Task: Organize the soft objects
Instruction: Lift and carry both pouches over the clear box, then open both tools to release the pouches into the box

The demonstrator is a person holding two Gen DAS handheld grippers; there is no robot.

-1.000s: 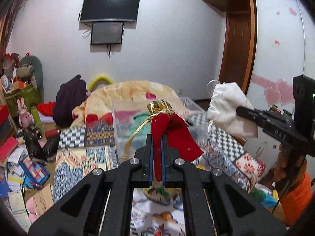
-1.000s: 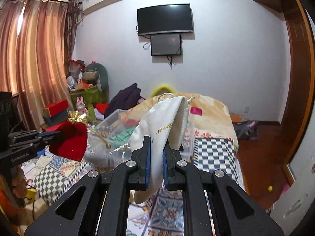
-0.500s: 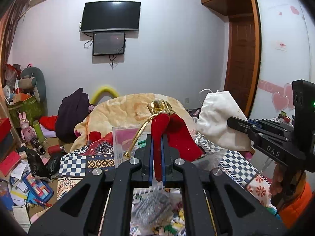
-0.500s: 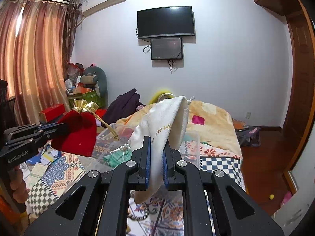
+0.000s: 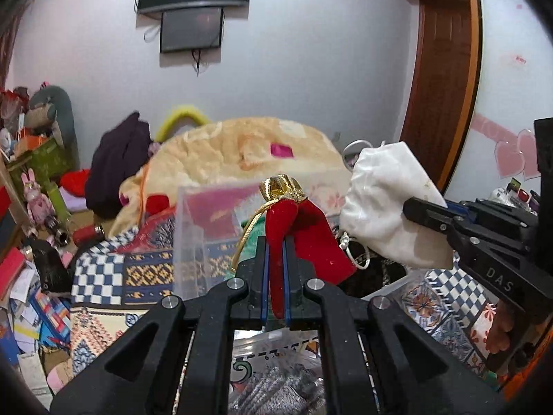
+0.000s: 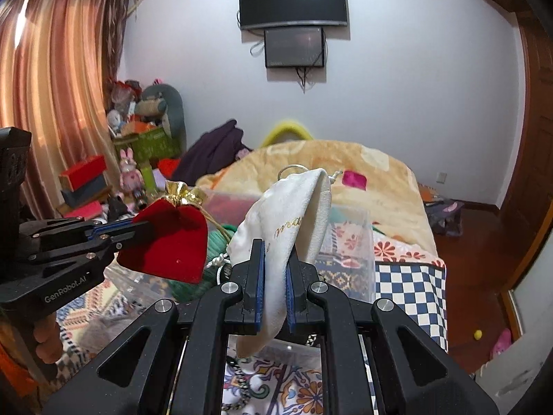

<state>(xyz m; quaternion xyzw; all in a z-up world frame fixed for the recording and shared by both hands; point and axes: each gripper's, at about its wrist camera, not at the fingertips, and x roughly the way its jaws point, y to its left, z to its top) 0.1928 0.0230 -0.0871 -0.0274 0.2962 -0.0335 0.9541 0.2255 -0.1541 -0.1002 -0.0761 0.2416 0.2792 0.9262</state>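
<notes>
My left gripper (image 5: 275, 242) is shut on a red velvet pouch (image 5: 312, 238) with a gold top and gold cord, held in the air; it also shows in the right wrist view (image 6: 169, 242). My right gripper (image 6: 275, 252) is shut on a white drawstring pouch (image 6: 293, 221) with gold lettering, also held up; it shows at the right of the left wrist view (image 5: 387, 204). Both pouches hang over a clear plastic bin (image 5: 193, 238) on the patterned bed cover (image 5: 103, 276). The bin also shows in the right wrist view (image 6: 359, 242), with green fabric (image 6: 217, 238) in it.
A beige blanket (image 6: 363, 173) is heaped behind the bin. A grey knitted item in a plastic bag (image 5: 276, 387) lies under my left gripper. Boxes, toys and clutter (image 6: 103, 180) fill the floor at the left. A wooden door (image 5: 439, 86) stands at the right.
Both grippers have dipped and come closer to the clear bin with their pouches still held. The view has tilted down a little from half a second ago.
</notes>
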